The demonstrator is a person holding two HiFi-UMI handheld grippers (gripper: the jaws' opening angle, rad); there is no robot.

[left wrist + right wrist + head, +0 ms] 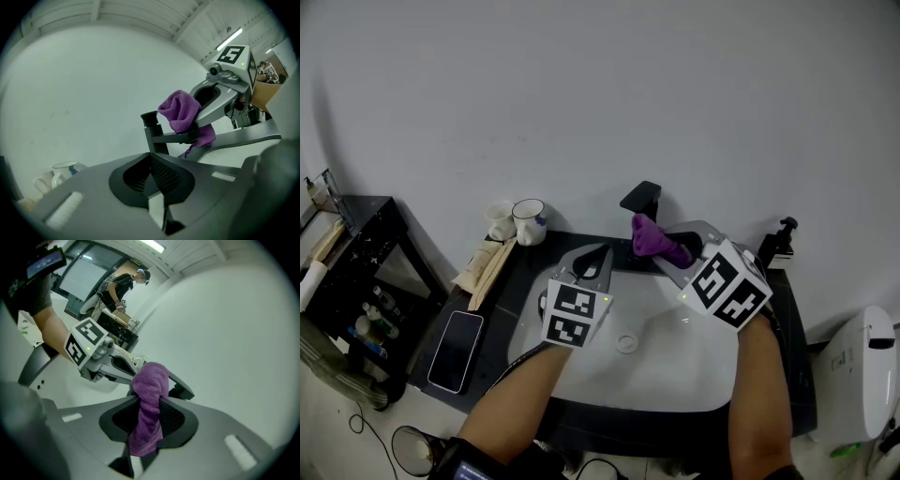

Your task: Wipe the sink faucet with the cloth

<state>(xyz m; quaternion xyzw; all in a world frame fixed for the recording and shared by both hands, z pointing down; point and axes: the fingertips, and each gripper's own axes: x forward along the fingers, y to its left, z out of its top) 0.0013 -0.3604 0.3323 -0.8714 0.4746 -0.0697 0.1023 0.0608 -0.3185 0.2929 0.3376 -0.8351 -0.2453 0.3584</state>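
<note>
A black faucet (pixel 641 200) stands at the back of the white sink (pixel 581 361). My right gripper (pixel 677 247) is shut on a bunched purple cloth (pixel 653 238), and the cloth rests against the faucet's spout. In the right gripper view the cloth (pixel 148 404) hangs clamped between the jaws of the right gripper (pixel 149 414), with the faucet top (pixel 182 386) just behind it. My left gripper (pixel 597 255) is shut and holds nothing, hovering over the sink's back left. From the left gripper view (pixel 151 176) I see the faucet (pixel 157 133), the cloth (pixel 183 111) and the right gripper (pixel 219 96) ahead.
Two mugs (pixel 528 221) and wooden items (pixel 487 266) sit on the black counter at the back left, a phone (pixel 456 350) lies at the front left. A soap dispenser (pixel 779 244) stands at the right. A black shelf (pixel 358 272) is beside the counter. The drain (pixel 625 343) is mid-basin.
</note>
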